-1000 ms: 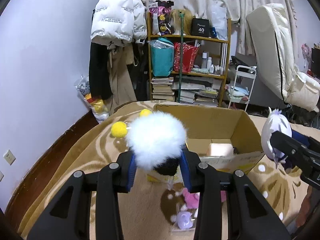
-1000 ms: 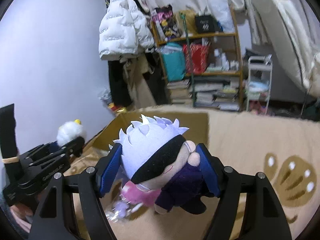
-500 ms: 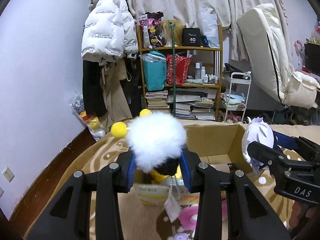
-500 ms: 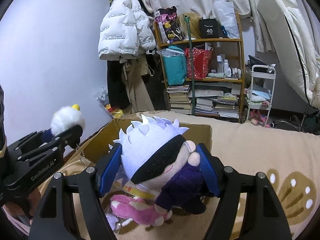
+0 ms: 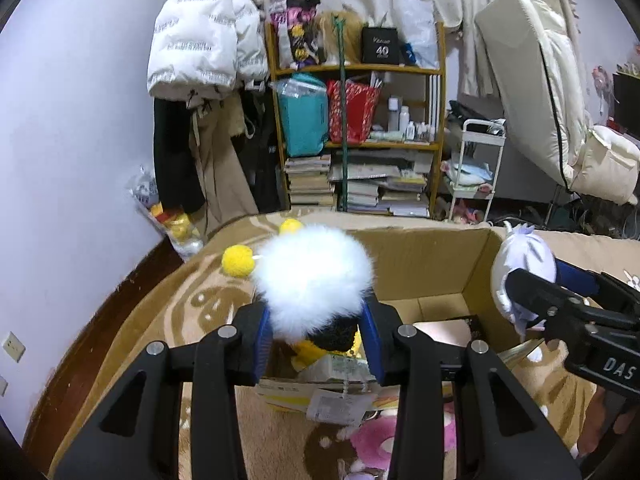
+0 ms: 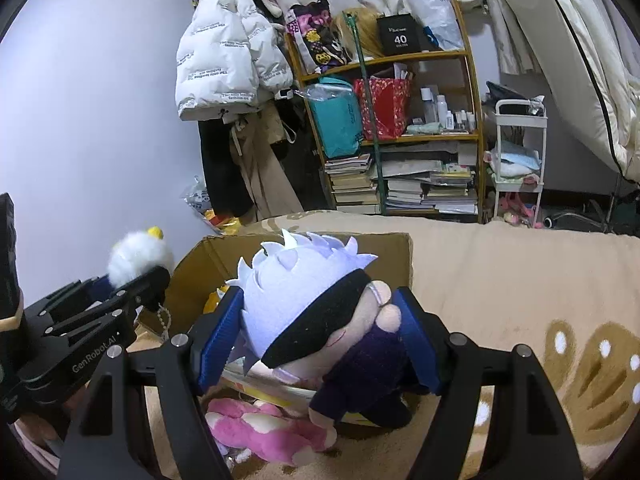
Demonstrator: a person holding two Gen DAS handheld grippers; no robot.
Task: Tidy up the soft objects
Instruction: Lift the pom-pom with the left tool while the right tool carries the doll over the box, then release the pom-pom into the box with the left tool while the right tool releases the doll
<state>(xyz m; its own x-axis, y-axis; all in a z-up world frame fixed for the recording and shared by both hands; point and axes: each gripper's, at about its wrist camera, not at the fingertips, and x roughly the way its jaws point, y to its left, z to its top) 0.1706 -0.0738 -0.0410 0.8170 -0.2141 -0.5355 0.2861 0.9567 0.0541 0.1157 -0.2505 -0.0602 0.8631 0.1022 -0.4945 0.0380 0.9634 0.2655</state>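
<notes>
Cardboard box [image 5: 424, 264] sits open mid-frame in both views on a tan patterned blanket [image 6: 520, 272], and it's the drop spot as far as I can judge. Task looks partway: something yellow and a pale item already lie inside the box, two toys are in the air, and a pink plush [image 6: 264, 432] plus a small purple bit lie loose on the blanket at the bottom of frame, in front of the box's near wall, not yet put away. Left gripper [image 5: 318, 340] is clamped on a fluffy white toy [image 5: 314, 278], lower centre of the left view, held above the near edge of the box; toy is a round white fur ball on a black and yellow body, two yellow pompoms sticking out upper left, a tag on a bead chain dangling below. Right gripper [image 6: 320, 340] is clamped on a doll [image 6: 316, 312], lower centre of the right view, above the box's near right corner; doll has a spiky pale lavender head, black blindfold band, peach hands, dark purple clothes, tilted sideways between the blue pads. Both squash easily, grips look firm. Next is probably releasing both into the box, then the pink one.
</notes>
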